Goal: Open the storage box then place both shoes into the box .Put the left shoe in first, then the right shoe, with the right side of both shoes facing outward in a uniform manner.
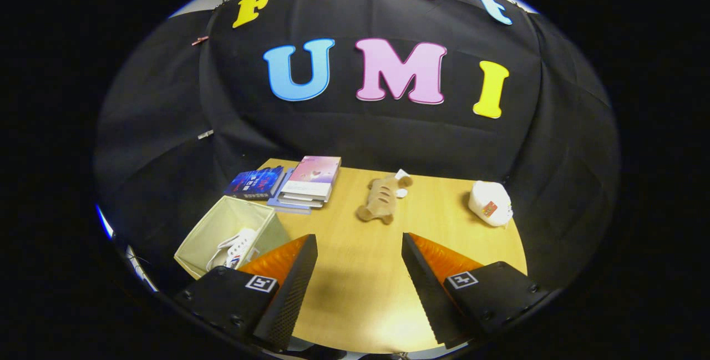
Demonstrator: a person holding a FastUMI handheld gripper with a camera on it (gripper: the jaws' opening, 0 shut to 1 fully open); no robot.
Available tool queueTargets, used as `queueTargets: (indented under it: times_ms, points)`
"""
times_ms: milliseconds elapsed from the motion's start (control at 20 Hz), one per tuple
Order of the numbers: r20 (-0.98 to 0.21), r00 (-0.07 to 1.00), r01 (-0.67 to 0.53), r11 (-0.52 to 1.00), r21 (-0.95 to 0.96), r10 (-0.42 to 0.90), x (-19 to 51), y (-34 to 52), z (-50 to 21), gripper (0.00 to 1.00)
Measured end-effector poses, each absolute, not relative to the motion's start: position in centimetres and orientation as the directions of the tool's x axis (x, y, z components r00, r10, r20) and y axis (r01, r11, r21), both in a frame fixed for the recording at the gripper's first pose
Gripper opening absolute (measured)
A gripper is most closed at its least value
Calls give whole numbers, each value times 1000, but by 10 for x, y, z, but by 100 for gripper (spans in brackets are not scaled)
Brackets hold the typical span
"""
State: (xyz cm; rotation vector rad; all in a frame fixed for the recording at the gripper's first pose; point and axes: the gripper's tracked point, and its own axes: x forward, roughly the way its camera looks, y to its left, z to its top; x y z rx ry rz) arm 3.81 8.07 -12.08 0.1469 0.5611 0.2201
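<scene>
Tool held wide apart above the counter, gripping nothing.

Its two fingers spread over bare wooden counter, with nothing between them. Just beside the left finger, at the counter's left edge, sits the open cream fabric box; a white shoe lies inside it, partly hidden by that finger, so which way it faces cannot be told. Beyond the box, at the far left corner of the counter, a stack of books lies next to a dark blue book. Ahead of the fingers, near the middle of the counter's far side, lies a tan plush toy. Well apart to the right, near the far right edge, rests a white rounded object with a small reddish mark on it; what it is cannot be told.
</scene>
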Motion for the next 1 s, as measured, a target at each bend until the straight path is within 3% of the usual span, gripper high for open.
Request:
queueTargets:
  times_ms: [350,1000]
  points:
    - [-404,890,-149,972,181,212,24,11,-106,95]
    - [-306,928,-165,971,172,212,2,-44,-90,97]
